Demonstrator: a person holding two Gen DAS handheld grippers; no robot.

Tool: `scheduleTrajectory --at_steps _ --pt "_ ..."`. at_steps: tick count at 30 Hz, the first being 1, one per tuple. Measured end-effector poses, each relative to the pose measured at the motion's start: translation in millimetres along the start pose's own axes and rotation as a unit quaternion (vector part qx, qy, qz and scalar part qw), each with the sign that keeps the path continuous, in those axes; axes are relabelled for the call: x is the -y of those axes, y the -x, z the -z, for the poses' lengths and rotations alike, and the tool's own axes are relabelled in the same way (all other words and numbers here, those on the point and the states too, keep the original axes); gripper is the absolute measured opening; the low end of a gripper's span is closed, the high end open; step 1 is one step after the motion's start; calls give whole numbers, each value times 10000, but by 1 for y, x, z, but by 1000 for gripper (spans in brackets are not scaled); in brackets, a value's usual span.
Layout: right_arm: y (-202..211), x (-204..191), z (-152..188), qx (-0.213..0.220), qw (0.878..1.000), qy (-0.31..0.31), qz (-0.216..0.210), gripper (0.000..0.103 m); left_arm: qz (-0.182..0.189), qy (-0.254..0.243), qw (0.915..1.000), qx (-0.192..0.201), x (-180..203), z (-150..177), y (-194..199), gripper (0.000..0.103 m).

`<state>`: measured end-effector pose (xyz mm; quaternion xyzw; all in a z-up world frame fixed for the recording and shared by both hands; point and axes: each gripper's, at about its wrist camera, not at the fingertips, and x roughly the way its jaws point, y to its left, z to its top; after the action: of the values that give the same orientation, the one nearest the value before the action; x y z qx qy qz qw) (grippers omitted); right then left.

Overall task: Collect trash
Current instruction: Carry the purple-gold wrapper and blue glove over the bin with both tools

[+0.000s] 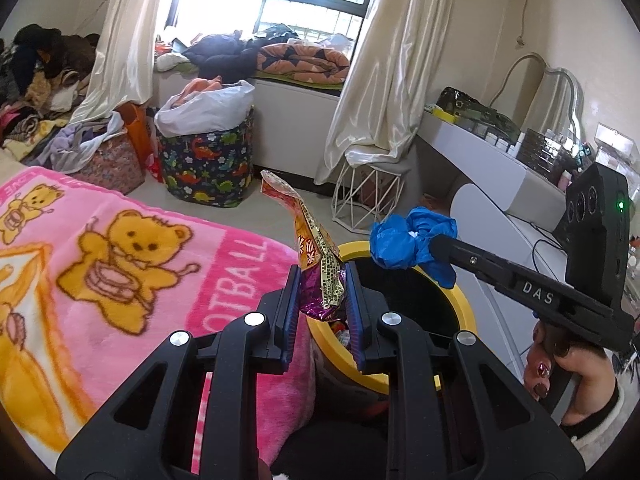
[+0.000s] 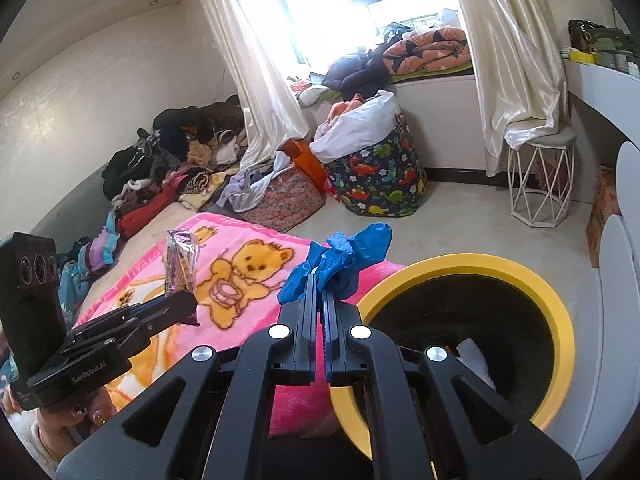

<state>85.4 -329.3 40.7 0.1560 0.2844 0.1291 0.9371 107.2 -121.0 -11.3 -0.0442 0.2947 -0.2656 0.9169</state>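
Left hand-held gripper (image 1: 323, 280) pinches a snack wrapper (image 1: 316, 252); right hand-held gripper (image 2: 318, 292) pinches a blue glove (image 2: 340, 260). Both hover at the yellow-rimmed bin (image 2: 560, 320); release remains.

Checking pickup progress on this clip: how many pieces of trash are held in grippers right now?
2. A snack wrapper is clamped in the left gripper at the bin rim; a blue glove is pinched in the right gripper beside the bin. More trash lies inside it, partly hidden.
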Motion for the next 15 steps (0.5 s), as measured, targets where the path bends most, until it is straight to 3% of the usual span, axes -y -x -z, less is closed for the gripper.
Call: scheduleTrajectory --at_steps 15 --pt "14 42 4 151 9984 -249 491 3 197 -267 9992 -208 31 2 -25 16"
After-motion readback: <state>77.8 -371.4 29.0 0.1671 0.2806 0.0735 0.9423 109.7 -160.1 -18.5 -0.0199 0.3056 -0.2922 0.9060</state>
